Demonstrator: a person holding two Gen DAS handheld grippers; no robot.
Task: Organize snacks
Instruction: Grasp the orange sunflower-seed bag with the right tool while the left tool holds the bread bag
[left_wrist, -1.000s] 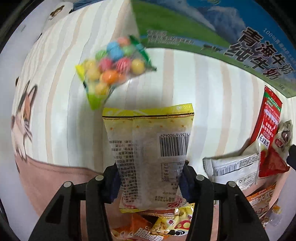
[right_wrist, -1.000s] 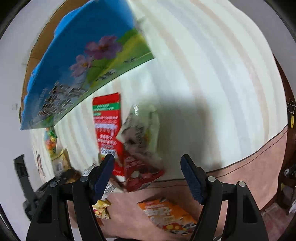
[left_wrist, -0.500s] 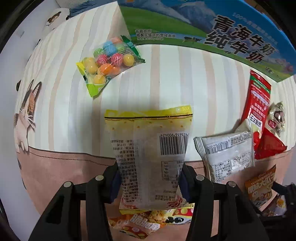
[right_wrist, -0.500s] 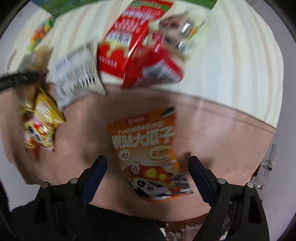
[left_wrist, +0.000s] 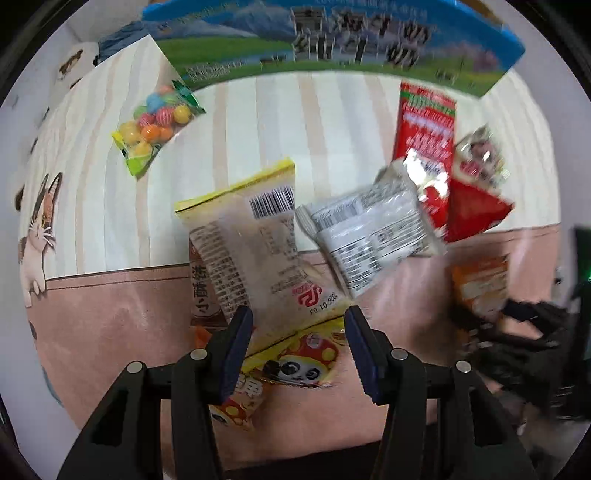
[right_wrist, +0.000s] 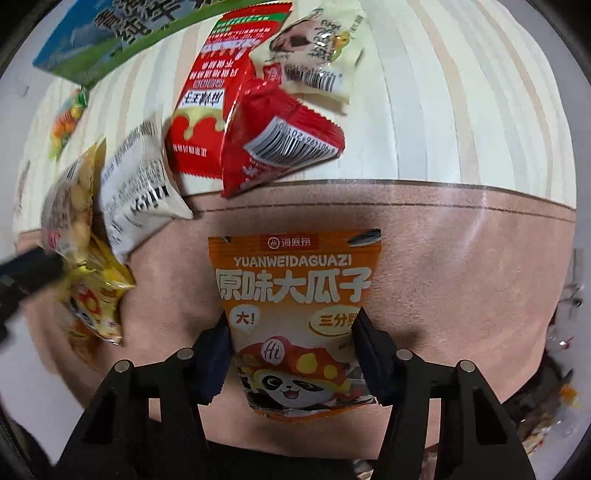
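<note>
My left gripper (left_wrist: 297, 343) is open; the pale yellow snack packet (left_wrist: 251, 251) lies tilted on the table just beyond its fingers, resting on other packets. My right gripper (right_wrist: 293, 350) stands around the orange sunflower-seed packet (right_wrist: 295, 295), its pads touching both edges. A grey-white packet (left_wrist: 369, 229) lies to the right of the yellow one. A candy-ball bag (left_wrist: 157, 123) lies apart at the far left. Red packets (right_wrist: 236, 110) lie farther back.
A large blue milk carton box (left_wrist: 332, 40) stands along the back of the striped cloth. A yellow panda packet (left_wrist: 295, 362) and an orange packet lie under the left gripper. The right gripper shows blurred at the right edge (left_wrist: 524, 332).
My left gripper has opened and let go of the pale yellow packet, which now lies tilted. My right gripper has come down around the orange seed packet.
</note>
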